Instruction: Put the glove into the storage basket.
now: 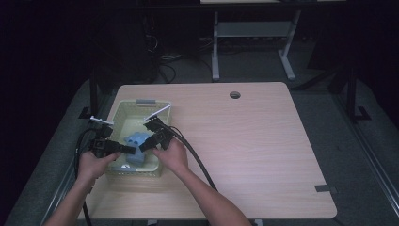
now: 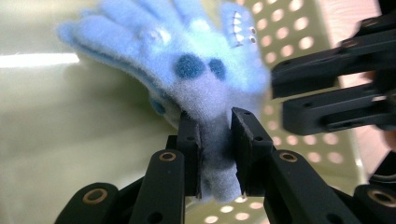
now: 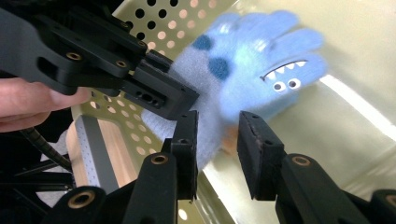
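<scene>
your left gripper [image 2: 215, 140] pinches the blue monster glove's [image 2: 187, 74] cuff, lifting it clear of the basket [image 1: 120, 113]; right gripper [image 3: 217, 140] gapes, holding nothing.

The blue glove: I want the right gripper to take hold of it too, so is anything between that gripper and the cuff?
Nothing visible blocks it. The right gripper stands open right at the blue glove cuff. The left gripper is shut on the same cuff beside it, crowding the spot inside the perforated basket.
</scene>
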Available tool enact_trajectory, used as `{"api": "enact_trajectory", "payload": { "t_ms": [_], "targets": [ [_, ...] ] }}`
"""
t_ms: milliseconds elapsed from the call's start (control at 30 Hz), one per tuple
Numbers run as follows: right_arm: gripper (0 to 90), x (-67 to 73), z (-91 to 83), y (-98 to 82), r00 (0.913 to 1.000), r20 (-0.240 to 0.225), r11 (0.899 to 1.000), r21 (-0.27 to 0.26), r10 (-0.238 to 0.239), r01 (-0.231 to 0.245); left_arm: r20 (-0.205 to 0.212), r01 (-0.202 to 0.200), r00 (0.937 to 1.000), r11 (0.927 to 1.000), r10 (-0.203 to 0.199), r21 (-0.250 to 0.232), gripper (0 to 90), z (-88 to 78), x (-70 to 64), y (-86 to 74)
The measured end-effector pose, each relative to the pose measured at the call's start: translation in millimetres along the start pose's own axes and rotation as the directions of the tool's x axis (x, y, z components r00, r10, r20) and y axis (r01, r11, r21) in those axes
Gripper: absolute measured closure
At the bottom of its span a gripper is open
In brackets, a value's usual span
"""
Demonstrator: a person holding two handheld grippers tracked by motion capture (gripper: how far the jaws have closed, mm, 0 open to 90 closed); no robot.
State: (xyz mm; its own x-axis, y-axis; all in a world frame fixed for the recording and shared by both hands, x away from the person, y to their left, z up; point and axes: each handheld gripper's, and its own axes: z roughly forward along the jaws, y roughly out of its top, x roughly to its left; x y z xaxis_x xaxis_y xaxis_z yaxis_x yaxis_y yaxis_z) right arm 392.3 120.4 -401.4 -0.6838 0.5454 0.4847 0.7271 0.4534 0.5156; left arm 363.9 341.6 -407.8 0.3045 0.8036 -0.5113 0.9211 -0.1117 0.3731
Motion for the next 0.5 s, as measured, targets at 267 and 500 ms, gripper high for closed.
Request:
{"api": "enact_trajectory", "payload": {
  "t_ms": [267,500],
  "targets": [
    [67.8,5.7,-7.1,-0.4,0.9997,-0.009,1.000,-0.019,-0.025,0.025,-0.044,0.056,0.9976,0.9961,-0.053,0.068,66.7,6.5,2.5,0.3],
    [67.4,6.7,-12.4,-0.5,0.9990,-0.012,0.999,-0.031,-0.042,0.042,-0.068,0.065,0.9958,0.9973,-0.063,0.034,58.3,-4.7,6.8,2.7]
  ]
}}
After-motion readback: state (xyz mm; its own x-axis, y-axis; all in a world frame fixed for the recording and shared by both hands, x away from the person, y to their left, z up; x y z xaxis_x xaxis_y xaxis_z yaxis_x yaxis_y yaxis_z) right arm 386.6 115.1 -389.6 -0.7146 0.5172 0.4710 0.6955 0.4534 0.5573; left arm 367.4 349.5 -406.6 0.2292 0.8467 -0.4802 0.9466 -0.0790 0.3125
